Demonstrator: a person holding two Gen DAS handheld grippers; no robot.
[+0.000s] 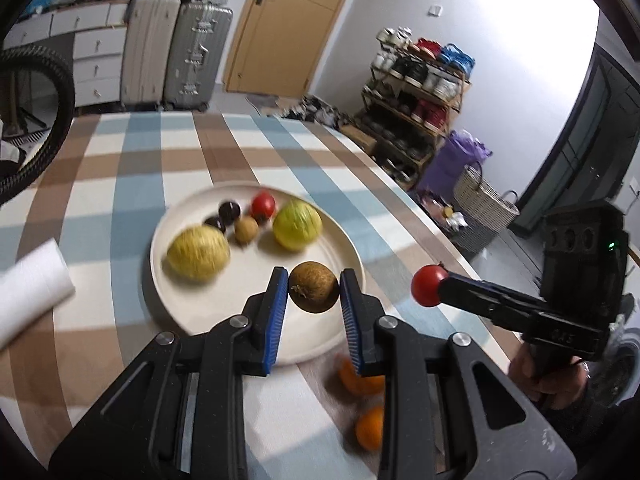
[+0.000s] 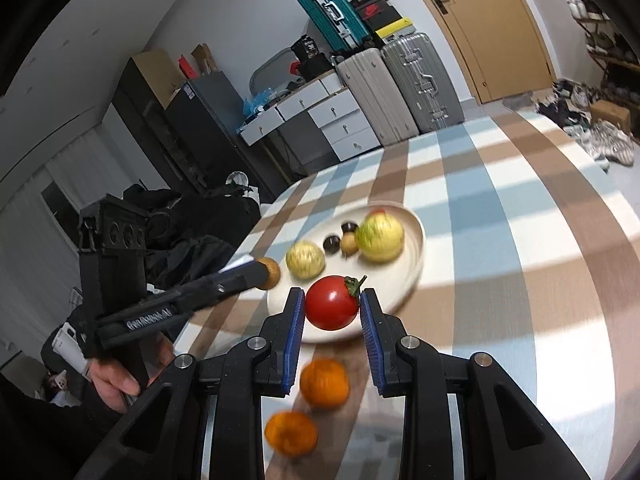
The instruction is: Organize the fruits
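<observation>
In the left wrist view, the left gripper (image 1: 314, 286) sits low and centre, clamped on a brown kiwi-like fruit (image 1: 313, 286) above the near rim of the cream plate (image 1: 348, 332). The fruit is round and held only at its widest sides by the blue pads (image 1: 276, 312), so a small slackening or a jolt could let it roll out and knock the yellow-green fruits (image 1: 199, 254) already lying mid-plate. Further right in that frame, the right gripper (image 1: 434, 290) grips a red tomato (image 1: 429, 285) over the checked surface (image 1: 120, 184), just beside the plate. In the right wrist view that tomato (image 2: 332, 302) looks glossy and smooth, with a green stem; squeezing harder might bruise it. Two oranges (image 2: 324, 382) lie on the surface below, not yet on the plate.
</observation>
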